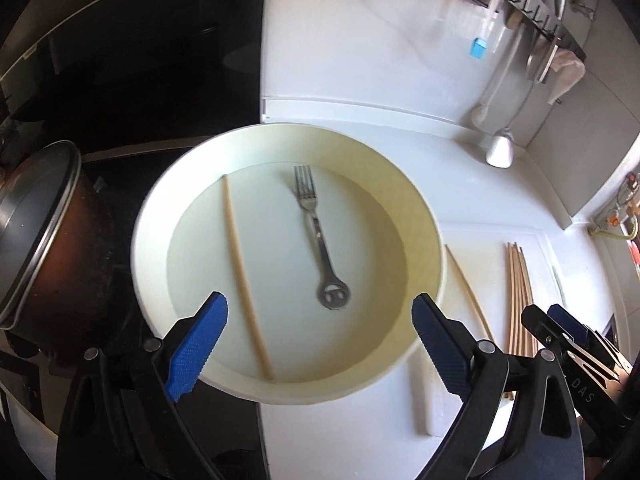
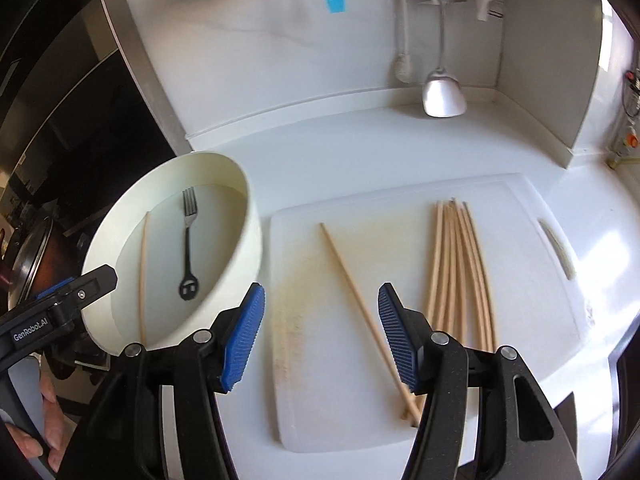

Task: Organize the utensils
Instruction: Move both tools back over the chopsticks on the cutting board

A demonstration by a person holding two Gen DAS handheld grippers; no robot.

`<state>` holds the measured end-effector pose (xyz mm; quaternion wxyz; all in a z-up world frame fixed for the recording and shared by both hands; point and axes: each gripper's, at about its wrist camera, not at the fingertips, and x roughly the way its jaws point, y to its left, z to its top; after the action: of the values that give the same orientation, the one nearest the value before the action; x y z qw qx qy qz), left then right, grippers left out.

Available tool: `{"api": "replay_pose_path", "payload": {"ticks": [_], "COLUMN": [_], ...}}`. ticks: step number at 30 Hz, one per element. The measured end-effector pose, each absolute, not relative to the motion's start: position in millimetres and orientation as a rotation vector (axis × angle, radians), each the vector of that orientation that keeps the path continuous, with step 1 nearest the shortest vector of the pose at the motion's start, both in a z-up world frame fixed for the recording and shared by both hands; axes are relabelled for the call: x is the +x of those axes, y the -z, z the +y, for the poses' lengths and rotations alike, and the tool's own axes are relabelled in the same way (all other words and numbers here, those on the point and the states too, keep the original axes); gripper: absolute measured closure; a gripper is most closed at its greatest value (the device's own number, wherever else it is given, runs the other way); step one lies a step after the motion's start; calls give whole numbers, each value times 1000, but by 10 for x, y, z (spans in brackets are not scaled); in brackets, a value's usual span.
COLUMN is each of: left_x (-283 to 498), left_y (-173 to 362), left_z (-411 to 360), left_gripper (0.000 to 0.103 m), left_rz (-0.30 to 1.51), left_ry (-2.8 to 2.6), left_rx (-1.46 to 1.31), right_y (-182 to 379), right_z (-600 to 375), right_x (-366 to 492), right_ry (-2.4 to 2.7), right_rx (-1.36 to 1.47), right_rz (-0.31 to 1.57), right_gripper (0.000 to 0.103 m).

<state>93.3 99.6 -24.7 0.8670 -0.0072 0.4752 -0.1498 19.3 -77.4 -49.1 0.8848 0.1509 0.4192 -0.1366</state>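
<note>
A cream bowl [image 1: 424, 216] holds a steel fork [image 1: 316, 232] and one wooden chopstick [image 1: 244, 276] lying side by side. My left gripper [image 1: 320, 300] hangs open over the bowl's near side, with nothing between its blue pads. To the right, a white cutting board [image 2: 304, 360] carries a single slanted chopstick [image 2: 352, 280] and a bundle of several chopsticks [image 2: 456, 264]. My right gripper [image 2: 322, 290] stands open above the board. The slanted chopstick runs under the gap, close to the right pad, untouched. The bowl [image 2: 248, 216] sits just left of the board.
A dark pot with a lid [image 1: 40, 232] stands on the black hob [image 1: 140, 60] left of the bowl. A ladle [image 2: 442, 96], a blue brush [image 2: 335, 2] and other tools hang on the back wall. A person's hand [image 2: 44, 432] holds the left gripper's handle.
</note>
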Motion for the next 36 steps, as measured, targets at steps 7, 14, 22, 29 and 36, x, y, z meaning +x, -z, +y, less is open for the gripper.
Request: {"api": "replay_pose_path", "payload": {"ticks": [7, 14, 22, 29, 36], "left_x": [618, 201, -88, 8, 110], "left_y": [255, 410, 677, 913, 1078], "left_z": [394, -220, -560, -715, -766], "left_gripper": [10, 10, 10, 10, 10], "left_rz": [987, 983, 986, 976, 919], "left_ry": [390, 333, 166, 107, 103], "left_rx": [-15, 6, -24, -22, -42], "right_y": [556, 710, 990, 1182, 1262], "right_z": [-1402, -1957, -2323, -2421, -2405], "right_x": [-456, -862, -861, -686, -554], "right_ry": [419, 400, 267, 222, 245], "right_rx": [344, 331, 283, 293, 270], "right_rz": [873, 872, 890, 869, 788], "right_gripper": [46, 46, 46, 46, 46]}}
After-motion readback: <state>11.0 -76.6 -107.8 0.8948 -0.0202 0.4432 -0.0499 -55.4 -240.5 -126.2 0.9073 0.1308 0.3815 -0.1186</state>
